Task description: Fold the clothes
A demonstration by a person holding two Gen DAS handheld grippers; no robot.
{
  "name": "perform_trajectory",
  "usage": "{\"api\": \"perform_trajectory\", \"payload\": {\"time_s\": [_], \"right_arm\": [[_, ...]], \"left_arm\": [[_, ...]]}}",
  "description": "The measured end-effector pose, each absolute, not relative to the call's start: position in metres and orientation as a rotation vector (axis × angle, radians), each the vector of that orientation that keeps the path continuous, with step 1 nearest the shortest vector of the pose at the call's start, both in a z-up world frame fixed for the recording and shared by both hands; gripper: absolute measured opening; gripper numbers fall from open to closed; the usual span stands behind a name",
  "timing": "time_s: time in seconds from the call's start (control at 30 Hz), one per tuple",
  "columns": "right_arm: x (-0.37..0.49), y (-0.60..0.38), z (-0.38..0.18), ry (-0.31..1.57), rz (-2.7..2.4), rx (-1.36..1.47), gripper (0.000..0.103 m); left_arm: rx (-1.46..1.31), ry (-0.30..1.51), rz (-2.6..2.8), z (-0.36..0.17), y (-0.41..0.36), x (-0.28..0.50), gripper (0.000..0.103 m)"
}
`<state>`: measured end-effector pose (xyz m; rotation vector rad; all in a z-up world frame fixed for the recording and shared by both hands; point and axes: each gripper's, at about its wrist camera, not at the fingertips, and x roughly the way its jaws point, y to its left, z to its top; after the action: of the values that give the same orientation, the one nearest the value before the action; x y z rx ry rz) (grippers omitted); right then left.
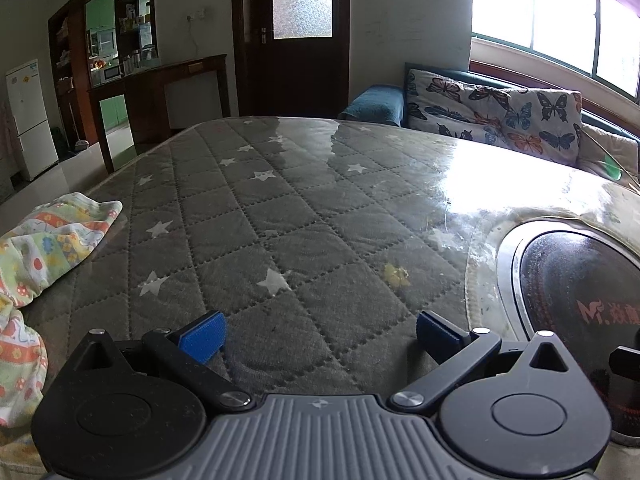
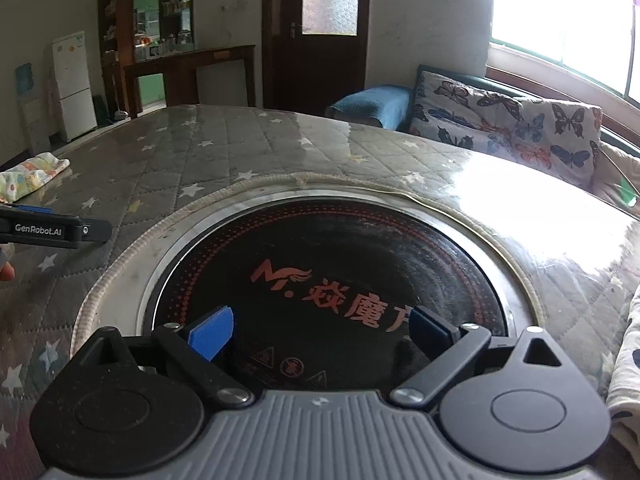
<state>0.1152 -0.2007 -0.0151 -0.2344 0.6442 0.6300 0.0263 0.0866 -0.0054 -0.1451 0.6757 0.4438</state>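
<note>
A colourful patterned garment (image 1: 52, 240) lies crumpled at the left edge of the table, on the grey quilted cover with white stars (image 1: 280, 220). My left gripper (image 1: 320, 332) hovers over the bare quilt to the right of the garment, open, with nothing between its blue pads (image 1: 204, 332). My right gripper (image 2: 320, 332) stands open above the round black induction hob (image 2: 328, 272) set into the table, holding nothing. In the right wrist view the left gripper (image 2: 80, 230) shows side-on at the left, and the garment (image 2: 32, 176) lies beyond it.
A white cloth with dark dots (image 2: 628, 360) hangs at the right edge of the table. A sofa with a butterfly cushion (image 1: 500, 116) stands behind the table under a bright window. A dark door (image 1: 296, 40), a wooden counter (image 1: 160, 92) and a white fridge (image 1: 28, 120) line the far wall.
</note>
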Motion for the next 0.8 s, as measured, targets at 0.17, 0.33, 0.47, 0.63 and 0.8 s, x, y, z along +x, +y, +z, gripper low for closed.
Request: {"api": "perform_trajectory", "payload": {"time_s": [0.17, 0.33, 0.47, 0.63, 0.8], "right_arm": [[0.117, -0.194, -0.016, 0.661, 0.619, -0.219, 0.099], [0.12, -0.189, -0.017, 0.682, 0.627, -0.22, 0.103], [0.123, -0.189, -0.019, 0.695, 0.629, -0.212, 0.103], [0.122, -0.189, -0.019, 0.694, 0.629, -0.218, 0.103], [0.122, -0.189, -0.02, 0.695, 0.627, -0.22, 0.103]], "left_arm": [[-0.146, 0.677, 0.441, -0.005, 0.087, 0.028, 0.103], [-0.149, 0.678, 0.441, -0.003, 0.089, 0.026, 0.103], [-0.147, 0.678, 0.443, -0.003, 0.089, 0.026, 0.103], [-0.146, 0.678, 0.443, -0.003, 0.089, 0.027, 0.103], [-0.146, 0.677, 0.442, -0.003, 0.09, 0.027, 0.103]]}}
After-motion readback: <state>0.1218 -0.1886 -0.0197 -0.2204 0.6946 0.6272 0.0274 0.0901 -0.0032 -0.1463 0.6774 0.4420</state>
